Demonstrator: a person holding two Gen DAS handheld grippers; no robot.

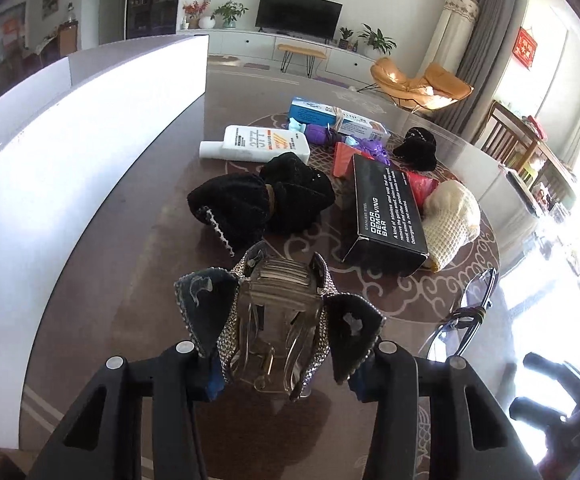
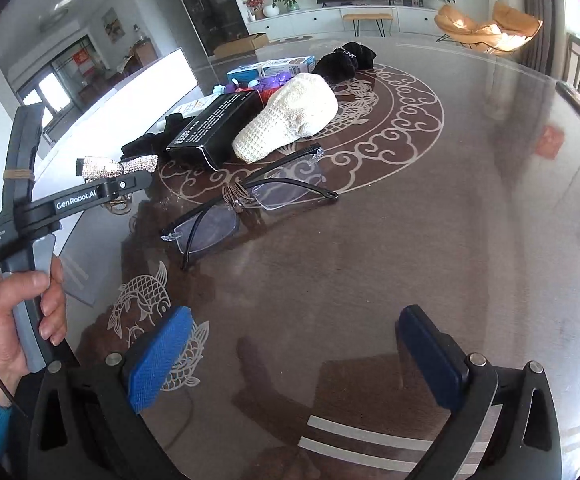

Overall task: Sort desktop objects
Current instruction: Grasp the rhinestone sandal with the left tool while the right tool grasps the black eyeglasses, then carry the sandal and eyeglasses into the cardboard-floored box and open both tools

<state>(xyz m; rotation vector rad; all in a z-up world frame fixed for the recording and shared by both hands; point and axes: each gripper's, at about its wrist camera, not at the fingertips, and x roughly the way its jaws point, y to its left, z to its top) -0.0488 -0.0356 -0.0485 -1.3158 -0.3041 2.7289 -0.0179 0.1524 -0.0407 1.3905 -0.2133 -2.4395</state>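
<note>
My left gripper (image 1: 280, 376) is shut on a rhinestone bow hair claw (image 1: 278, 312), held above the glass table; the claw also shows in the right wrist view (image 2: 120, 168). My right gripper (image 2: 293, 356) is open and empty above the table. Ahead of it lie rimless glasses (image 2: 250, 204). Farther back lie a black box (image 1: 385, 208), a cream knitted hat (image 2: 290, 116), a black velvet bow (image 1: 262, 200), a white bottle (image 1: 258, 144), a blue box (image 1: 329, 114) and purple clips (image 1: 365, 146).
A tall white panel (image 1: 70, 152) runs along the table's left side. A black fabric piece (image 1: 417, 148) lies at the back. A red packet (image 1: 423, 188) sits behind the black box. Chairs stand at the right.
</note>
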